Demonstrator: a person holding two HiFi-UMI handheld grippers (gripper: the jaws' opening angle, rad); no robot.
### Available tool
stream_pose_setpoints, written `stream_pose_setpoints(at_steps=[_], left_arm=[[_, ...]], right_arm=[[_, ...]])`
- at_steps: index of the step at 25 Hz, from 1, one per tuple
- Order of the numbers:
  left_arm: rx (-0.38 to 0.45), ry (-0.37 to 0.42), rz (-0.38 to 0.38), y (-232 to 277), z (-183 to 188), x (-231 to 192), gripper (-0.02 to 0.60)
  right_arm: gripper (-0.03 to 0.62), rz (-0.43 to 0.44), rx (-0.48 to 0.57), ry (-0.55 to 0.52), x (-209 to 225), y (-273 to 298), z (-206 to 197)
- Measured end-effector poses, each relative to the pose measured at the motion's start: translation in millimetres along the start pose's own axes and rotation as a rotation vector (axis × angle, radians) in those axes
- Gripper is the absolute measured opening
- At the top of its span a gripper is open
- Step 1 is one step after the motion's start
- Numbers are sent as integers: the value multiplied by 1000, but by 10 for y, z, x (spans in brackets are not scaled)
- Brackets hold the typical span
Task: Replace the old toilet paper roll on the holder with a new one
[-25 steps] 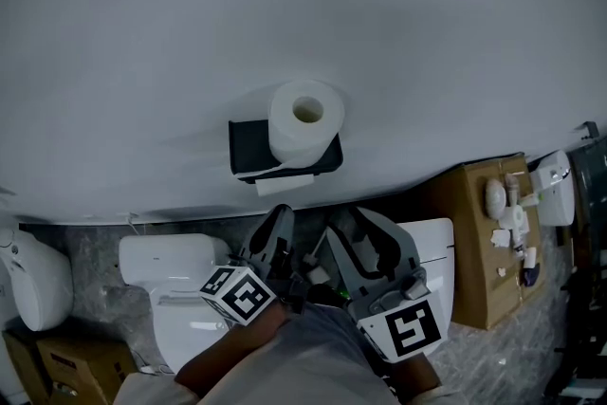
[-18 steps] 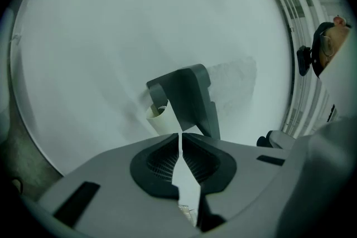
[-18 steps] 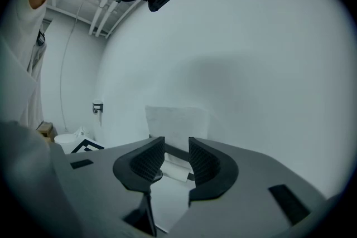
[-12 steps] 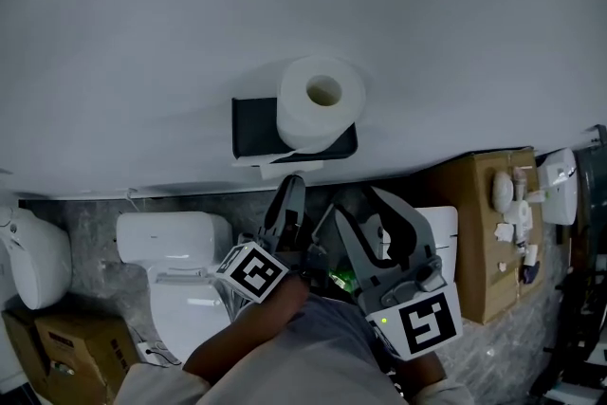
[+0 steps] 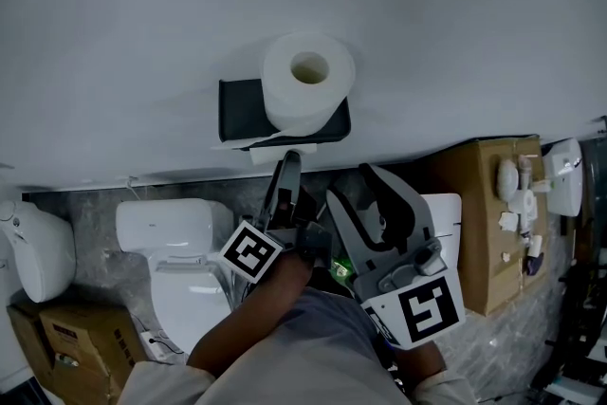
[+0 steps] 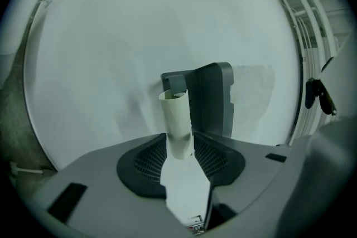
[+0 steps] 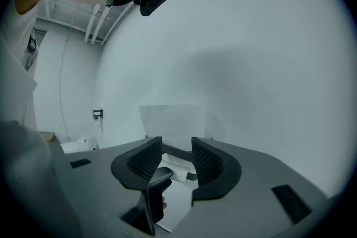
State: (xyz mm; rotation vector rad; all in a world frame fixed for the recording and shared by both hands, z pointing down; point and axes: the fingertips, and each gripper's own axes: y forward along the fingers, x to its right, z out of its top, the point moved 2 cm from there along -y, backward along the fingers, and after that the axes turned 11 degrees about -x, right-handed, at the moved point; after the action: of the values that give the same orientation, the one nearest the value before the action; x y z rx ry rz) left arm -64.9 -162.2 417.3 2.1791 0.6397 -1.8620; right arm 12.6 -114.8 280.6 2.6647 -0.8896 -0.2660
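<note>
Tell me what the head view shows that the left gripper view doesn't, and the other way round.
Only the head view: the brown cardboard box with small items on top, and a second cardboard box on the floor. Only the left gripper view: a pale open-ended tube standing between the jaws of the left gripper, which have just been opening; whether the pads touch it is unclear. Both: the dark holder on the white wall, with the toilet paper roll against it, faint in the left gripper view.

- The holder (image 5: 239,109) just ahead of the left gripper (image 5: 287,164) is mostly hiding behind the roll (image 5: 305,81).
- The jaws have just been opening around a paper strip (image 6: 177,125). Its bottom end is disappearing under the gripper body.
- The small bits (image 5: 517,204) on the cardboard box (image 5: 469,204), way off to its right, are looking too tiny to tell.
</note>
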Motion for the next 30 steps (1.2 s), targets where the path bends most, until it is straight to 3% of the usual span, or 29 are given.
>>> stream_pose_setpoints(at_steps=[18, 23, 30], left_arm=[[87, 2, -46, 179, 278, 39, 160], [92, 12, -44, 179, 309, 25, 160], [74, 13, -57, 206, 231, 40, 158]], right_arm=[[163, -33, -19, 4, 53, -31, -80], [30, -42, -39, 1, 50, -17, -109], [17, -40, -52, 8, 45, -52, -153]])
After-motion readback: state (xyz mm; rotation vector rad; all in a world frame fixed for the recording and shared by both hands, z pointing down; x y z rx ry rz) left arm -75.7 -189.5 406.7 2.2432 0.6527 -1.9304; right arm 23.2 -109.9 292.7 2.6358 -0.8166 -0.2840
